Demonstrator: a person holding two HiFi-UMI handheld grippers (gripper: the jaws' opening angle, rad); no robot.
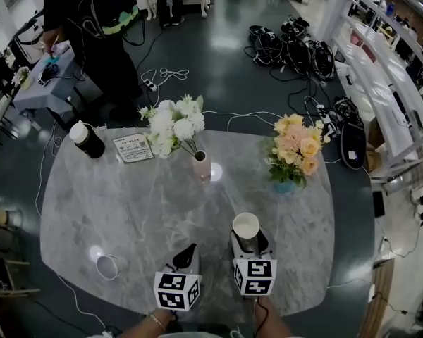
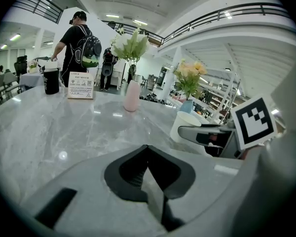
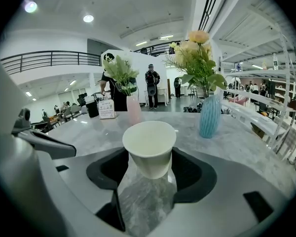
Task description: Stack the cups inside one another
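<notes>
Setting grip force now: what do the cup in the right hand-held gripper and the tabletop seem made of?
The cup: likely thin paper, matte off-white, with a rolled rim and no gloss. The tabletop: polished grey marble or a marble-look slab, judging by pale veining and sharp lamp reflections; which one cannot be told.

The table (image 1: 127, 210) is glossy, smooth grey marble; the cup (image 3: 149, 149) is matt white paper, smooth-walled.

card (image 1: 133, 148) print: too small to read | person (image 1: 70, 13): partly cut off by top edge
</notes>
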